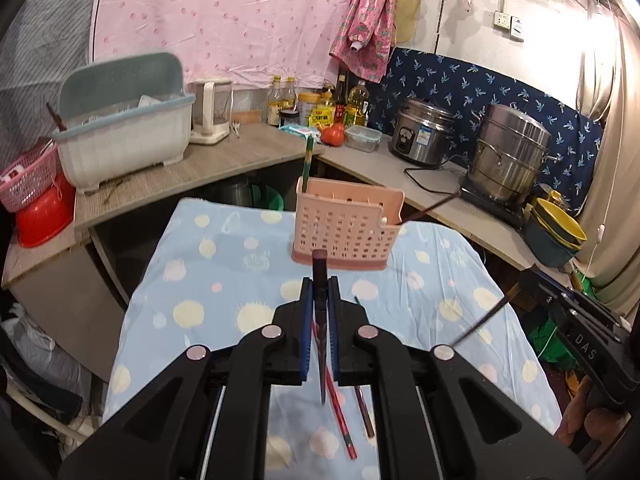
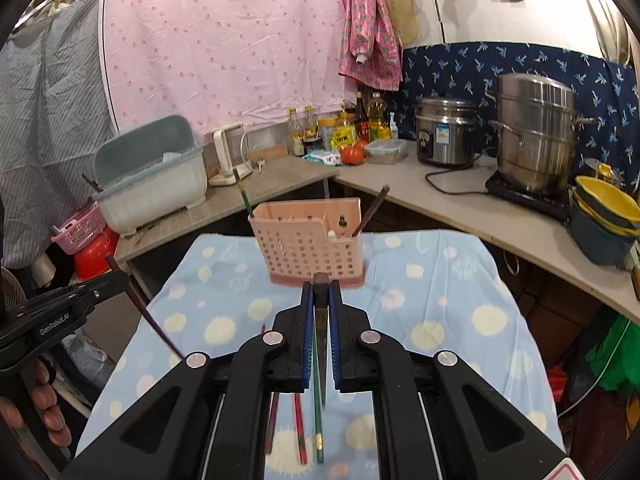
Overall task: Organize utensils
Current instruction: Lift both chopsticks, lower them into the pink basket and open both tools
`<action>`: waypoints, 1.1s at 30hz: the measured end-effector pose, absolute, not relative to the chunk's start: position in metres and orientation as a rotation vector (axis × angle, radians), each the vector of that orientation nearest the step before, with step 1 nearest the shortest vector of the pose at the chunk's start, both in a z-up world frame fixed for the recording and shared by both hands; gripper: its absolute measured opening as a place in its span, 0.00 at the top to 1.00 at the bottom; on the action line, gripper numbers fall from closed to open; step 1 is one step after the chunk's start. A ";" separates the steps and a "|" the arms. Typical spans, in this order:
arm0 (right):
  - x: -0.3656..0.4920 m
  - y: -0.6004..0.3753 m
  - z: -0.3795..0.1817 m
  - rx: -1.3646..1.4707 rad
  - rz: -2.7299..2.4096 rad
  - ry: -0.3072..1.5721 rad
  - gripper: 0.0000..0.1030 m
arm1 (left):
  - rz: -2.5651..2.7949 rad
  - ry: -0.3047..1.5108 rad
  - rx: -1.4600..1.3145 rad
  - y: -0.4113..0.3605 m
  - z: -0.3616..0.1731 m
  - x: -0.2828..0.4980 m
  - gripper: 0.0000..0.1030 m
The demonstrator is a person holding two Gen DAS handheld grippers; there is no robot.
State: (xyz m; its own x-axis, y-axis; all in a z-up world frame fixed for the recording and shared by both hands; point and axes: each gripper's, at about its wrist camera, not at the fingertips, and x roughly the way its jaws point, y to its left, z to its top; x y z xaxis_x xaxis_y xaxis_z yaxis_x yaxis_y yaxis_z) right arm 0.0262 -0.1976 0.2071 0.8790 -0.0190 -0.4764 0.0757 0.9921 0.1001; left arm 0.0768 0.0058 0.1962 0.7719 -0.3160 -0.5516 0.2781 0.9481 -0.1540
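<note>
Blue spotted cloth [image 1: 224,280] covers the tabletop under both tools. Nearest, loose chopsticks lie on it: a red one [image 1: 340,412] and a dark one [image 1: 364,412] below the left tongs [image 1: 320,284], and a red [image 2: 300,432] and green one [image 2: 318,428] below the right tongs [image 2: 320,286]. Each pair of tongs is clamped on a dark chopstick, the left's [image 1: 320,276] and the right's [image 2: 320,292] both standing upright between blue pads. Just beyond stands the pink perforated holder [image 1: 344,224], a green chopstick [image 1: 307,164] in its left end and a dark one [image 1: 430,208] leaning out right. Farther back, a counter carries a dish rack [image 1: 124,128], bottles and steel pots [image 1: 508,152].
</note>
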 end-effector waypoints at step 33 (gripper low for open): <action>0.216 -0.230 0.314 0.110 -0.083 0.270 0.93 | -0.301 0.327 -0.004 -0.074 0.327 0.264 0.94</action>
State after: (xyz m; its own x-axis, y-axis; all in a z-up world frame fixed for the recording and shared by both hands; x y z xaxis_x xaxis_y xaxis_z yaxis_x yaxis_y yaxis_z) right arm 0.2164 -0.2299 0.3135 0.9605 -0.0666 -0.2703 0.0962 0.9906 0.0977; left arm 0.2635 -0.0743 0.3267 0.9028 -0.2920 -0.3157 0.2906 0.9554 -0.0526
